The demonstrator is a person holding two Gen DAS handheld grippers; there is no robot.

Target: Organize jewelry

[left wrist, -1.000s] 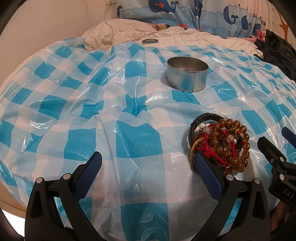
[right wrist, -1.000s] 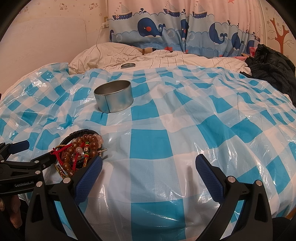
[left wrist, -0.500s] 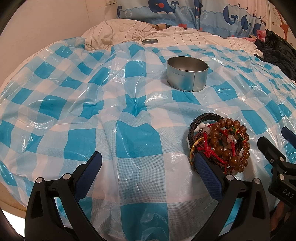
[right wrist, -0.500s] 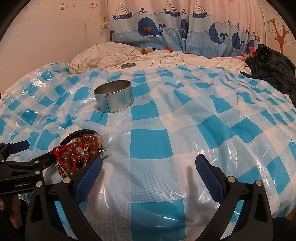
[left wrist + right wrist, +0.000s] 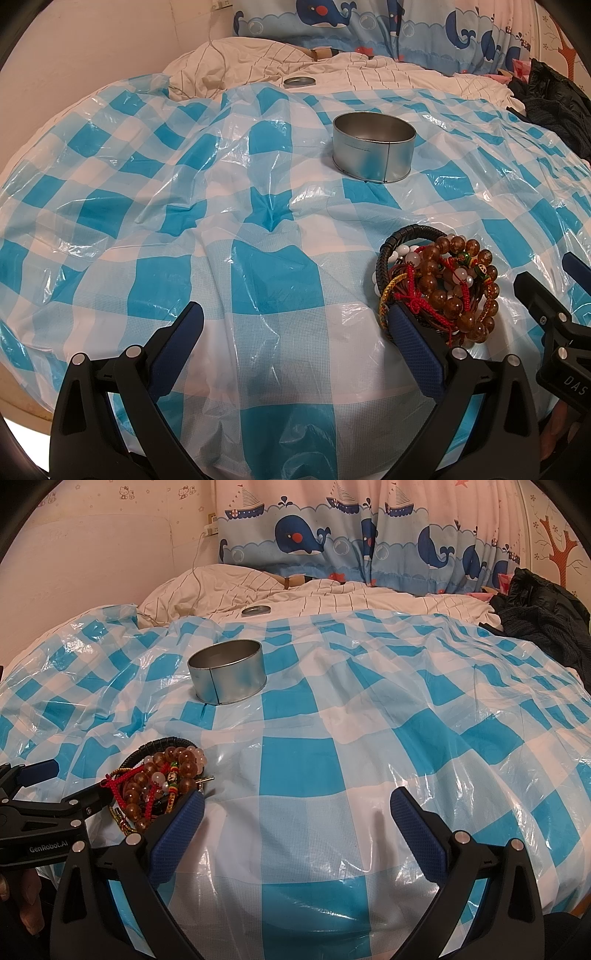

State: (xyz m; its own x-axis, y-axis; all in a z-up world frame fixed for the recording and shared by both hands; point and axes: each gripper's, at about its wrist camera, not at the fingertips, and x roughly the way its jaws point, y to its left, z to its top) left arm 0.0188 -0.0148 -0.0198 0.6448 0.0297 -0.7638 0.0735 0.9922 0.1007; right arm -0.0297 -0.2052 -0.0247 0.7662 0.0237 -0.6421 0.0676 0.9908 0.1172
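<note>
A pile of bracelets [image 5: 439,284], amber beads, red cords and a black braided band, lies on the blue-and-white checked plastic sheet [image 5: 273,280]. The same pile of bracelets [image 5: 162,779] shows at the lower left of the right wrist view. A round metal tin [image 5: 373,152] stands open and empty farther back; the tin [image 5: 228,676] is upright. My left gripper [image 5: 295,343] is open, its right finger touching the pile's near edge. My right gripper [image 5: 295,827] is open, its left finger beside the pile. Each gripper appears at the edge of the other's view.
The tin's lid [image 5: 256,610] lies on the striped cream bedding [image 5: 332,598] behind the sheet. Dark clothing [image 5: 543,620] is heaped at the right. A whale-print curtain [image 5: 369,550] hangs at the back. A white cable [image 5: 197,565] runs down the wall.
</note>
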